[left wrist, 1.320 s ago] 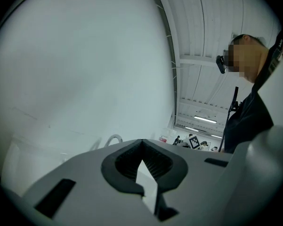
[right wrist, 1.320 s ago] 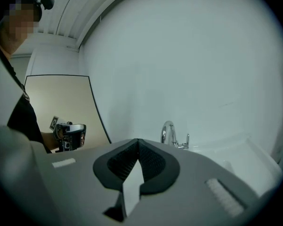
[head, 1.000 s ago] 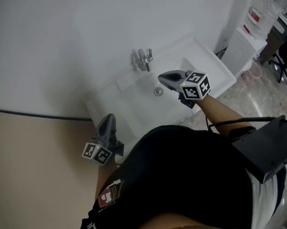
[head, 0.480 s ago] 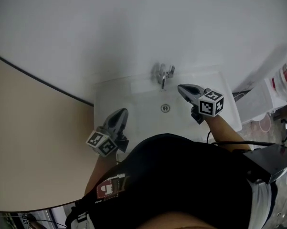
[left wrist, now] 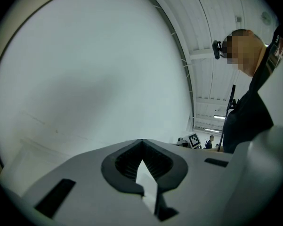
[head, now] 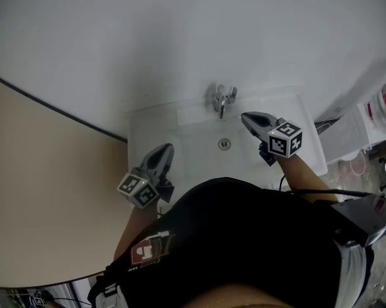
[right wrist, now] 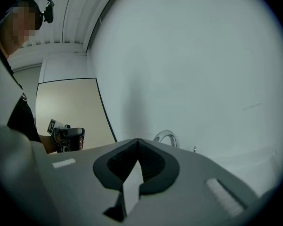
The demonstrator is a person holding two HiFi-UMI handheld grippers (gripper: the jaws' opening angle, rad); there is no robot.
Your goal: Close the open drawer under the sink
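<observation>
Both closed, left claw (head: 165, 149), right claw (head: 246, 116), over sink (head: 199, 141)

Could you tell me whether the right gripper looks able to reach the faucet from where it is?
Probably yes: the right gripper, jaws shut and empty, hovers over the sink close beside the faucet, and nothing shows between them.
</observation>
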